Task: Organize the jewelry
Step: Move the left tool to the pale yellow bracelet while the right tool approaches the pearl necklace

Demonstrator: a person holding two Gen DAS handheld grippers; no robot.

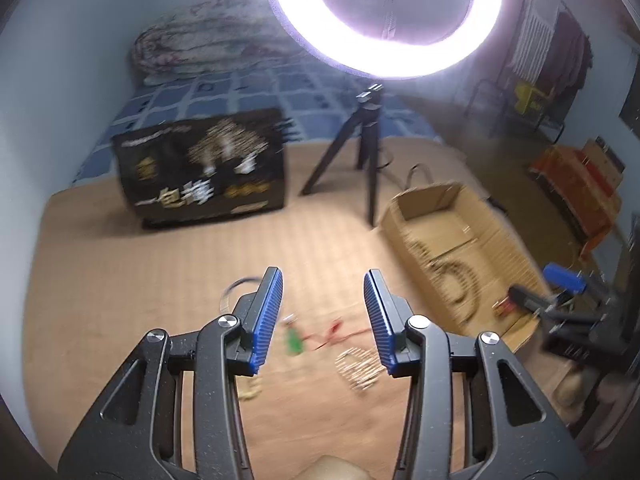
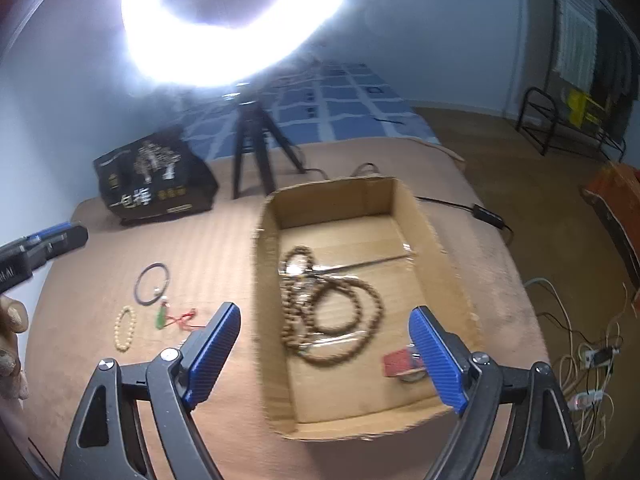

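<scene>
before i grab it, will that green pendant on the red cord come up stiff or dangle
Probably dangle: the green pendant looks small and rigid, but its red cord lies in loose kinks on the tan mat, so it seems limp. Pinched by the cord, the pendant would likely swing. It looks light.

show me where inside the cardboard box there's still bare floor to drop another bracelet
Inside the cardboard box, the far end beyond the brown bead necklace is bare, as is the near strip along the front wall, left of the small red item. The middle is crowded with bead loops.
</scene>
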